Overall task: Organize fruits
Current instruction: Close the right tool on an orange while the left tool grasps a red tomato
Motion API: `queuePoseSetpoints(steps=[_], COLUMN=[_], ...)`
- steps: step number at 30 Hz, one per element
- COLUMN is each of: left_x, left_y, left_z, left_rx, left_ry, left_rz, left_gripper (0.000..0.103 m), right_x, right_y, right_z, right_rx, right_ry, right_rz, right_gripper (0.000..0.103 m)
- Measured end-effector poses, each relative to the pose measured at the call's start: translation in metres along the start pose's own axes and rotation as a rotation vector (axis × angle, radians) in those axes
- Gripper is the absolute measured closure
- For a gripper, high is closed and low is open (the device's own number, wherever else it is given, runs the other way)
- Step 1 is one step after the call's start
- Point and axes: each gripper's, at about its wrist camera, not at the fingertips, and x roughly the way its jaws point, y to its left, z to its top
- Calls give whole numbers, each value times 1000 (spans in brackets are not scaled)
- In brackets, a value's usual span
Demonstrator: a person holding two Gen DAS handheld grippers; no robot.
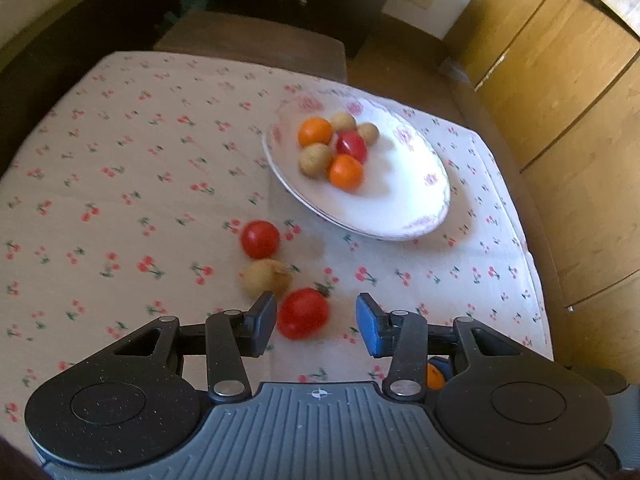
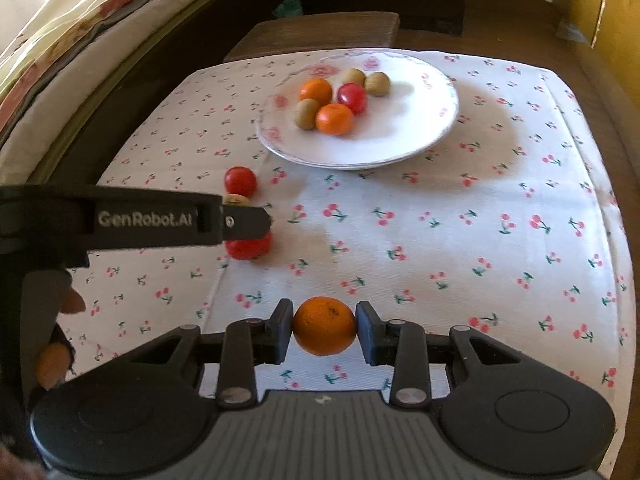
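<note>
Round, dimpled orange (image 2: 324, 325) clamped in right tool (image 2: 324, 330); left tool (image 1: 316, 320) agape over glossy red tomato (image 1: 303, 313).

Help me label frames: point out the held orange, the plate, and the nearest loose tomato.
held orange (image 2: 325, 326), right wrist view, centre of its skin.
plate (image 2: 400, 136), right wrist view, bare white inner surface.
nearest loose tomato (image 1: 303, 313), left wrist view, middle of its skin.

Left gripper (image 2: 244, 222) hides most of brown fruit (image 2: 237, 200) — red tomato (image 2: 248, 247) partly
</note>
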Motion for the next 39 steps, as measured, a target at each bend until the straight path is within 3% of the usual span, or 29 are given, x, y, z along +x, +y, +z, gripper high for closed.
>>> queuePoseSetpoints(steps=[16, 25, 29, 33, 39], left_x=[31, 27, 32, 39, 42], left_y=[-17, -13, -14, -24, -22], left_z=[-1, 4, 5, 4, 5], left_rx=[29, -31, -49, -31, -23], left_ry=[22, -25, -23, -33, -49], left_rz=[68, 70, 73, 82, 86], left_gripper=[51, 39, 39, 45, 64], right_x=[-7, -3, -4, -4, -4], right_y=[-25, -27, -27, -27, -31], right_z=[-6, -4, -4, -5, -6], right_rx=[44, 49, 46, 48, 59], right_ry=[-2, 5, 2, 2, 2], right_rz=[-7, -4, -3, -6, -16], right_gripper=[68, 67, 67, 68, 68])
